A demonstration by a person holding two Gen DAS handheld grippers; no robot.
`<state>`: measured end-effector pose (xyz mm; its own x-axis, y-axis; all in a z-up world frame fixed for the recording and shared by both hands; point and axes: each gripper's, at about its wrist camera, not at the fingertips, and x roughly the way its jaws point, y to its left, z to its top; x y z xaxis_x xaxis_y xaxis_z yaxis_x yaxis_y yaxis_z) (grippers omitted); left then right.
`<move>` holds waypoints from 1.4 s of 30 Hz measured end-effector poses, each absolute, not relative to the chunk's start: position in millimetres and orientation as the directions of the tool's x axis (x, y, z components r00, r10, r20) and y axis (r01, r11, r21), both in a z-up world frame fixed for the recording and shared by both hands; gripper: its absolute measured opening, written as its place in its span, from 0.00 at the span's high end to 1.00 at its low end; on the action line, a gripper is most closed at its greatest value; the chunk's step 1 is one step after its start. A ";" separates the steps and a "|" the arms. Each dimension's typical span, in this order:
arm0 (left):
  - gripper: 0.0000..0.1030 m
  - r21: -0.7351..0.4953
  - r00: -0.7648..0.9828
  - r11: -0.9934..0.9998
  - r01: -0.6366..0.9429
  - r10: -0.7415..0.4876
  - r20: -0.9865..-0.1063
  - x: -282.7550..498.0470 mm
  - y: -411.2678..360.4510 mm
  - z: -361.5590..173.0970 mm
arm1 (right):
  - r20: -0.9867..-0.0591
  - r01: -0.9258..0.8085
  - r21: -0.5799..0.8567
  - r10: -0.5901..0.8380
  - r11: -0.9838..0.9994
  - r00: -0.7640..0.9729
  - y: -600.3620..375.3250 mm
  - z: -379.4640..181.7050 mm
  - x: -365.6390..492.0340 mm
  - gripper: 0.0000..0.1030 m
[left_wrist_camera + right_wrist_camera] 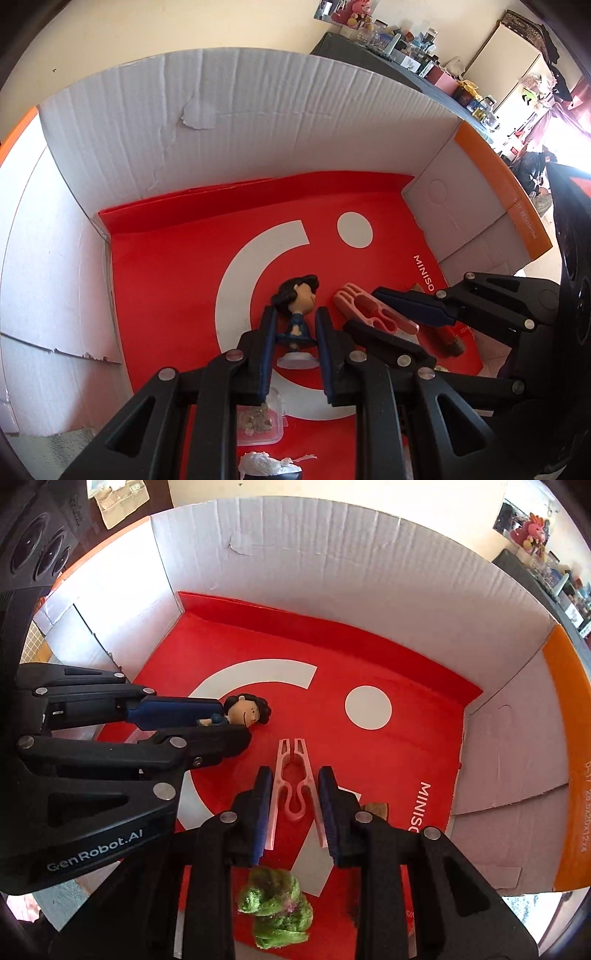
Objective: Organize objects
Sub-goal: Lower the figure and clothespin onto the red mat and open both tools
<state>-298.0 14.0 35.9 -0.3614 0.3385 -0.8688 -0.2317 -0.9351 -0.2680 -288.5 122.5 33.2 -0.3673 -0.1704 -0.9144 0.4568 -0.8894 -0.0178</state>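
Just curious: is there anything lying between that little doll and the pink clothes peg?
No. Between the doll and the pink clothes peg only bare red lining shows, clearest in the right wrist view.

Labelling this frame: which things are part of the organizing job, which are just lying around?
In play:
- figurine, clamped in the left gripper
- pink clothespin, clamped in the right gripper
- cardboard box lined with the red bag

Lying about:
- green spongy lump
- clear plastic container
- cluttered shelf behind the box
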 end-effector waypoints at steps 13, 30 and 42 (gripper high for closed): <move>0.79 -0.274 -0.343 -0.932 -0.238 0.344 -0.874 -293.5 10.6 34.4 | -0.918 0.447 0.012 -0.187 -0.895 -0.350 128.0 37.0 -281.8 0.76; 0.75 -0.287 -0.337 -0.927 -0.240 0.357 -0.871 -295.1 15.3 38.0 | -0.916 0.443 0.014 -0.189 -0.896 -0.353 130.9 43.7 -267.0 0.76; 0.68 -0.287 -0.342 -0.926 -0.244 0.359 -0.868 -294.4 21.7 41.1 | -0.914 0.435 0.014 -0.188 -0.900 -0.359 131.2 49.4 -256.1 0.75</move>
<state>-294.4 21.7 41.1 -0.3420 0.3593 -0.8683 -0.2441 -0.9263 -0.2871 -256.1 131.2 49.4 -0.3592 -0.1883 -0.9141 0.4351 -0.9002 0.0144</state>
